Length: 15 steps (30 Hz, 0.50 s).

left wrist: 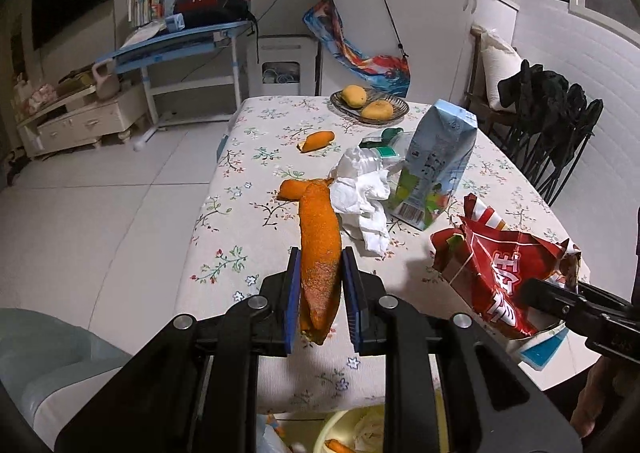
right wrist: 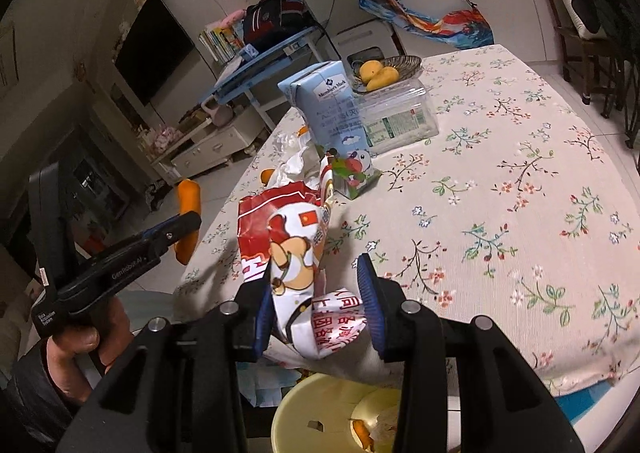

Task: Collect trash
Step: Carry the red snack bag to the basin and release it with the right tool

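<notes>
Carrying trash: both grippers hold litter over the table edge, bin just below.
Snack bag [right wrist: 296,253]: clamped in right gripper [right wrist: 318,305]; crumpled bulk could spring free.
Orange peel [left wrist: 318,253]: pinched in left gripper [left wrist: 320,285]; long end may snag the tablecloth [left wrist: 240,181].

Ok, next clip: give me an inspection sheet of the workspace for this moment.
Surface: table under a floral cloth.
Job's things: orange peel in the left gripper; red snack bag in the right gripper; on the table, a second peel, crumpled tissue, milk carton, clear plastic box.
Clutter: basket of mangoes.
Grippers: both shut on trash, above the yellow bin.
Cables: nothing seen on the table.
Surroundings: blue desk, folding chairs, television.
</notes>
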Available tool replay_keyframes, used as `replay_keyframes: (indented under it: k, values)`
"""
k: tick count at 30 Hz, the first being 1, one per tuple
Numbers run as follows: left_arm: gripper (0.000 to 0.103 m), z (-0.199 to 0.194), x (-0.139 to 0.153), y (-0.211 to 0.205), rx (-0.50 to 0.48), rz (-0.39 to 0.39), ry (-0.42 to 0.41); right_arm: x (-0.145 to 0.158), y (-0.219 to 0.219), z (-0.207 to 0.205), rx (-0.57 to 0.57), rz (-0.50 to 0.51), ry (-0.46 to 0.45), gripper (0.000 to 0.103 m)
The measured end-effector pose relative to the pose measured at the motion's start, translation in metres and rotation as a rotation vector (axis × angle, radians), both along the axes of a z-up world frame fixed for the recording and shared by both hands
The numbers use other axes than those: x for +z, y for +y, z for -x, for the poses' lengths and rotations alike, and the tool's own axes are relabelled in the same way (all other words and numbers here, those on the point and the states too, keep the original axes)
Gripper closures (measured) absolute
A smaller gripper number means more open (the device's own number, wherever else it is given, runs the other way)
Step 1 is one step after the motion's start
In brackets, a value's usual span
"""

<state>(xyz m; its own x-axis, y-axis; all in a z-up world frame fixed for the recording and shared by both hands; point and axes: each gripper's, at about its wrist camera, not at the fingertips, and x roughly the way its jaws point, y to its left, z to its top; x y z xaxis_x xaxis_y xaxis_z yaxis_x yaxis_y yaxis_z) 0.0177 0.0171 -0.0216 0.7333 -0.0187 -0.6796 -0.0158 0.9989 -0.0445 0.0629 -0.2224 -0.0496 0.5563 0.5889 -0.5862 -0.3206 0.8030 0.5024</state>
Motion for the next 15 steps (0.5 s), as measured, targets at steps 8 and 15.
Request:
replay_keyframes:
  k: [8,15]
  values:
    - [0.084,0.016,0.004,0.005,-0.007,0.047,-0.020,-0.002,-0.006,0.010,-0.021,-0.038,0.007,0.064]
    - [0.084,0.026,0.007,0.009,-0.017,0.089,-0.041,-0.001,-0.005,0.022,-0.019,-0.045,0.003,0.064]
